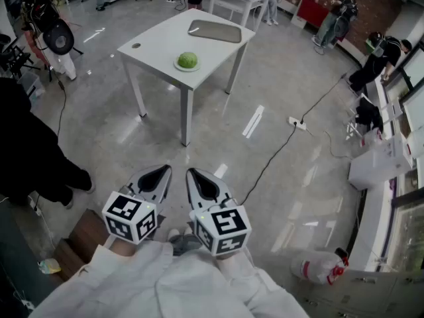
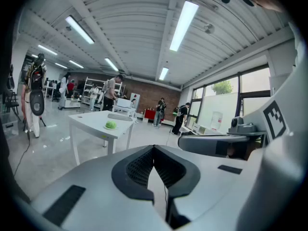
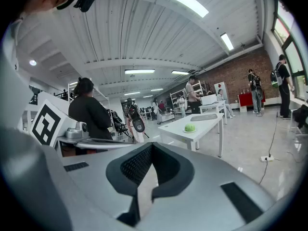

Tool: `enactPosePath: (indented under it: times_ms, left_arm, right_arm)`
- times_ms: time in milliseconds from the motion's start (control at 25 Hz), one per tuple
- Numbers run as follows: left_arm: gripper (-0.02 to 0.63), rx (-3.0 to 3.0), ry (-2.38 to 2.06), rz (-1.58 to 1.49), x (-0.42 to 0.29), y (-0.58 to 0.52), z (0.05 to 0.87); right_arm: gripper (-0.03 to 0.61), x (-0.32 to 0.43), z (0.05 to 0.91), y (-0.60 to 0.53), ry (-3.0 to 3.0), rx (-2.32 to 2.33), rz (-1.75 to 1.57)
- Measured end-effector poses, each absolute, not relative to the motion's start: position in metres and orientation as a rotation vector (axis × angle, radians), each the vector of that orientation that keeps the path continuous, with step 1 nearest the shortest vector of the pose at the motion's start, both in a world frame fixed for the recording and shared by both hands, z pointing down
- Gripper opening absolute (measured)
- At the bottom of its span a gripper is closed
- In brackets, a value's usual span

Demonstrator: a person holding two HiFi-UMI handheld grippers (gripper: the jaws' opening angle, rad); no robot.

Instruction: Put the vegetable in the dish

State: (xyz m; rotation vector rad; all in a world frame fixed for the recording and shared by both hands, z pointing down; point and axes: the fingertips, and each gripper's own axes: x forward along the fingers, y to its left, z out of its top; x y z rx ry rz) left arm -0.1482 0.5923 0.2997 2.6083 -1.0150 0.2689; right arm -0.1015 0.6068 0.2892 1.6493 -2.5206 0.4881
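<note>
A round green vegetable rests on a small pale dish near the front edge of a white table, far ahead of me. Both grippers are held low by my body, well away from the table. My left gripper and right gripper are shut side by side, nothing between their jaws. The left gripper view has the vegetable small beyond the closed left gripper. In the right gripper view the vegetable lies past the closed right gripper.
A grey mat lies at the table's far end. A person in black stands at my left. A cable and power strip cross the floor on the right. A wooden box and a white bag lie near me.
</note>
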Motion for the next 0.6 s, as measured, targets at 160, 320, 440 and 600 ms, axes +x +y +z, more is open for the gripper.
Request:
enactPosePath:
  times_ms: [160, 320, 440, 600]
  left_arm:
    - [0.008, 2.598, -0.990, 0.258, -0.148, 0.592, 0.300]
    - [0.008, 2.592, -0.998, 0.272, -0.151, 0.589, 0.300]
    - [0.008, 2.569, -1.001, 0.258, -0.154, 0.587, 0.300]
    - [0.008, 2.572, -1.006, 0.247, -0.151, 0.580, 0.299]
  right_arm:
    - [0.012, -0.104, 0.288, 0.604, -2.522, 1.656, 0.489]
    - [0.012, -0.108, 0.288, 0.603, -2.523, 1.637, 0.479]
    - [0.012, -0.114, 0.288, 0.604, -2.529, 1.605, 0.466]
    - [0.012, -0.104, 0.284, 0.597, -2.541, 1.670, 0.492]
